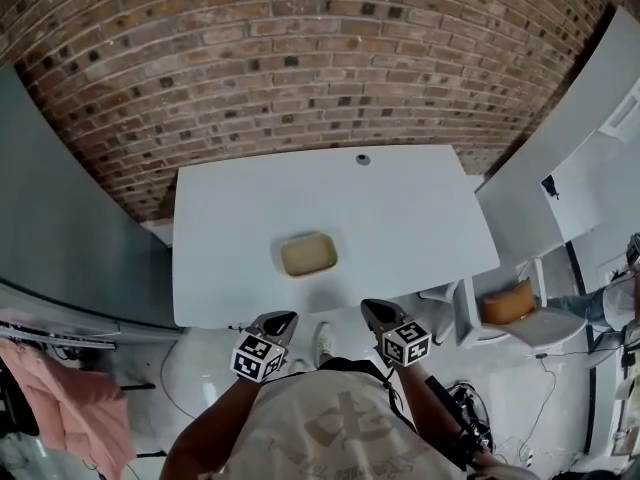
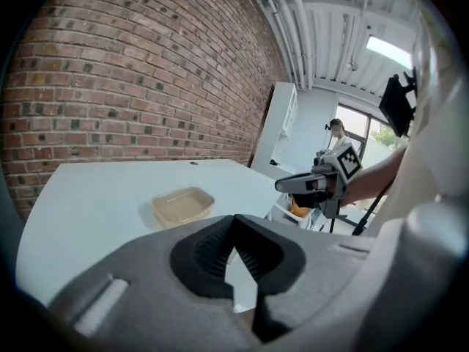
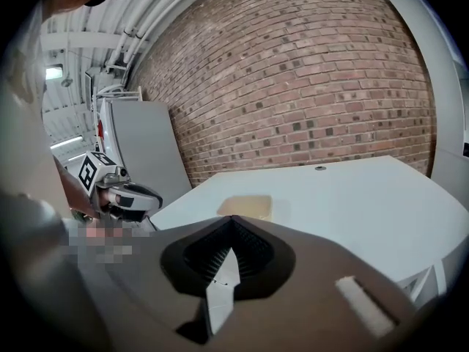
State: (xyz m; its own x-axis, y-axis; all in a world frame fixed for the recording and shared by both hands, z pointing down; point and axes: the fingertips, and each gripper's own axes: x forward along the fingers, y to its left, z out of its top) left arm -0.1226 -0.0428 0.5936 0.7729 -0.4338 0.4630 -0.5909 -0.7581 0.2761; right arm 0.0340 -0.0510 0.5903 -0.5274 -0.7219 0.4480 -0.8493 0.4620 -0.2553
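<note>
One tray, beyond left gripper, right gripper

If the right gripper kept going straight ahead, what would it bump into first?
Probably the shallow beige plastic tray on the white table: it lies just beyond the closed tips of the right gripper, though depth is hard to judge.

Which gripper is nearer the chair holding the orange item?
The right gripper; the white chair stands on its side, and the left gripper lies farther away.

White table — 1 tan tray
</note>
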